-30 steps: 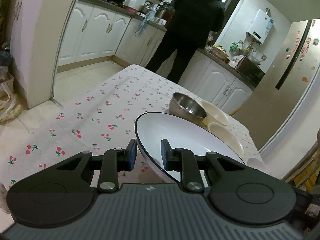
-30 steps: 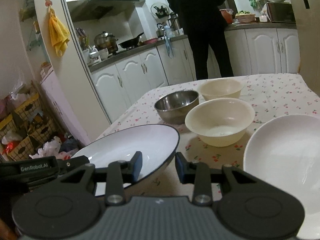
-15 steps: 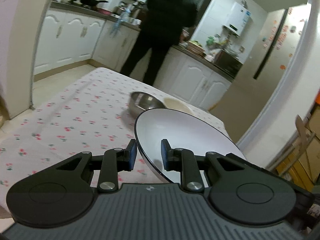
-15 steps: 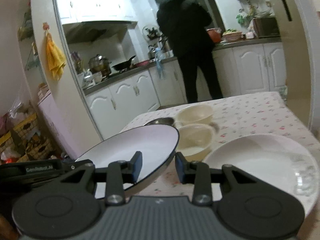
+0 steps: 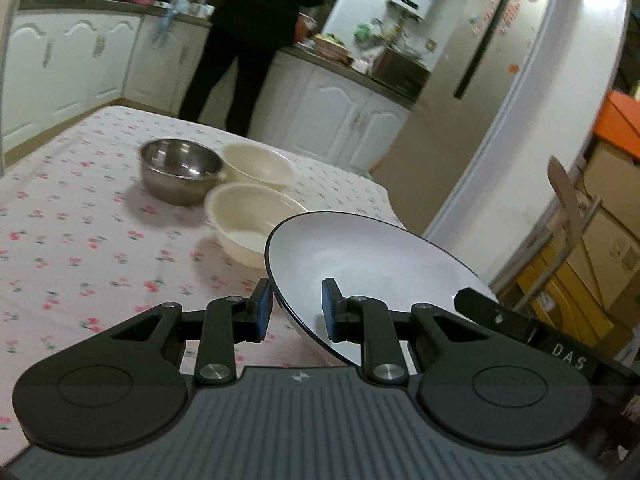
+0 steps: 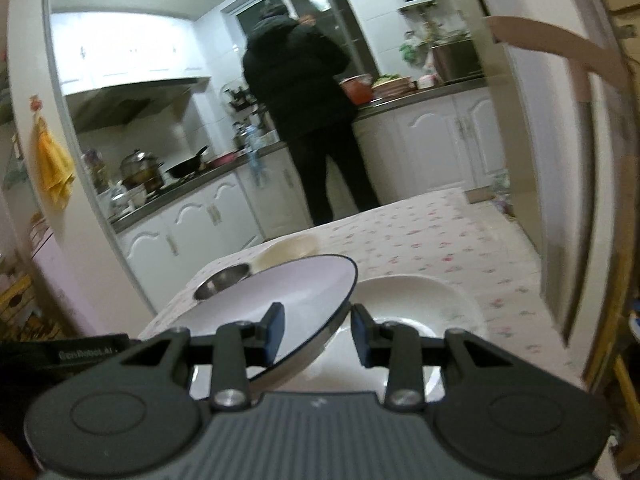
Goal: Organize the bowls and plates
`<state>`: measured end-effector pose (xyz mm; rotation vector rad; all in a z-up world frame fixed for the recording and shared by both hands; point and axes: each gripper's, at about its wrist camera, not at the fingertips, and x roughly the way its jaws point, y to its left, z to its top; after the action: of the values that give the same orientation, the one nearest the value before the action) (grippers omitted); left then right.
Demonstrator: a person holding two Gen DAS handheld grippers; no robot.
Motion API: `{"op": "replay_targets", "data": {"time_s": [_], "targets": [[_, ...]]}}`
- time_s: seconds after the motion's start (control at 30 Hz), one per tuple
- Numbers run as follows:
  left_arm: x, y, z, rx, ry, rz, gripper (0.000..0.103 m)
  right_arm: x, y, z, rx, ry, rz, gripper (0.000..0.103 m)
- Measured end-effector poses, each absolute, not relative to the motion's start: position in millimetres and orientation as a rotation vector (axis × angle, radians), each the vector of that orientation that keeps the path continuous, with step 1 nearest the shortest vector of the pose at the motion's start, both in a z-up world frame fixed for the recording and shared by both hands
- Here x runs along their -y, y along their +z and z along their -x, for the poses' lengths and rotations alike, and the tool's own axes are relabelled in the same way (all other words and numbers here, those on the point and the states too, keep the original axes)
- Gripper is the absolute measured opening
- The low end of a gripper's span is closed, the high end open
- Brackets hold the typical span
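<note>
Black-rimmed plate (image 5: 372, 264), tilted, rim pinched by both left gripper (image 5: 294, 308) and right gripper (image 6: 318, 330): uneven pull risks slip onto white plate (image 6: 416, 300) below.

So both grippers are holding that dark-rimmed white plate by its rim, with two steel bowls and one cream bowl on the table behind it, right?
Not quite. The left wrist view shows one steel bowl and two cream bowls. The rest holds: both grippers grip the dark-rimmed white plate by its rim.

Dark-rimmed plate (image 6: 288, 292) now higher, over the white plate (image 6: 420, 304), bowls farther off.
</note>
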<state>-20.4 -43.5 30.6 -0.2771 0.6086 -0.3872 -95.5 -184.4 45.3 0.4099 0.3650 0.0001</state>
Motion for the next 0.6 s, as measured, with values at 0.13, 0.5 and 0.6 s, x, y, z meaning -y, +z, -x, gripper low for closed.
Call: {"op": "replay_targets", "data": {"time_s": [0.13,0.5,0.6], "targets": [[62,25,16,-0.625,-0.412,0.251,0.024,201,39,104,-0.366,-0.040,-0.441,0.036],[82,15,15,-0.665,-0.432,0.195,0.024,229,27,113,-0.374,-0.092,-0.498,0.036],[82,14,13,-0.672,-0.427,0.191,0.024,232,23,112,-0.385,-0.093,-0.505,0.037]]}}
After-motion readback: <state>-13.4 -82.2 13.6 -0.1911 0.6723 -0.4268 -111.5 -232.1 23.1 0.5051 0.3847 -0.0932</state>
